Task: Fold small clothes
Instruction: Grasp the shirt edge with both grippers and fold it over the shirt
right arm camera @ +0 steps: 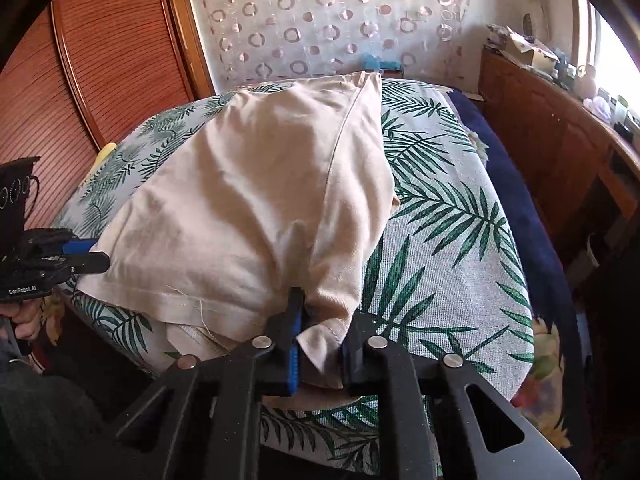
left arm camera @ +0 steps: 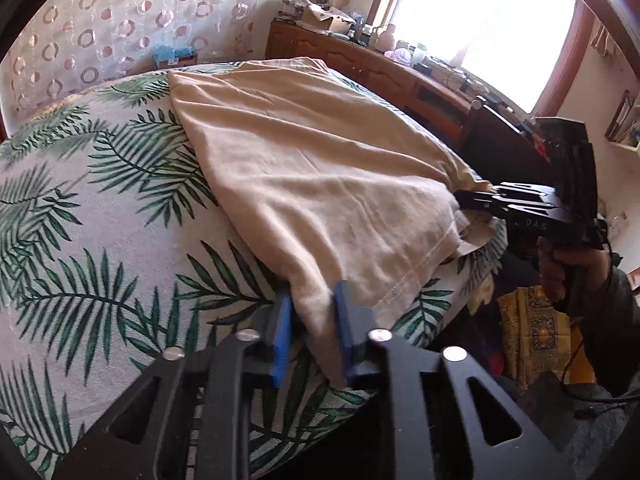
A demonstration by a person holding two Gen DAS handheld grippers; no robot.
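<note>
Left wrist view
My left gripper point(left arm camera: 310, 328): its jaws are narrow and pinch a bunch of the beige garment point(left arm camera: 304, 148) between the blue pads point(left arm camera: 282, 332).
Garment place: it lies across the bed cover point(left arm camera: 100, 208) with green palm leaves, from the near edge up to the far edge; the hem with its stitching hangs at the near edge.
My right gripper point(left arm camera: 460, 198): seen from the side at the right edge of the bed, its black tips are pressed together on the garment's corner there.
My hand point(left arm camera: 568, 268): it holds the handle of that gripper, with a dark sleeve behind it.
Behind the bed: a curtain point(left arm camera: 120, 20) with rings, a wooden cabinet point(left arm camera: 380, 68) full of small things, a bright window point(left arm camera: 500, 20).

Right wrist view
My right gripper point(right arm camera: 320, 340): jaws narrow, a fold of the beige garment point(right arm camera: 260, 184) is clamped between them at the near edge of the bed cover point(right arm camera: 448, 240).
My left gripper point(right arm camera: 98, 256): at the left edge of the bed, its tip touches the garment's corner; the grip itself I cannot tell from here.
Background: a wooden door point(right arm camera: 100, 60) on the left.
</note>
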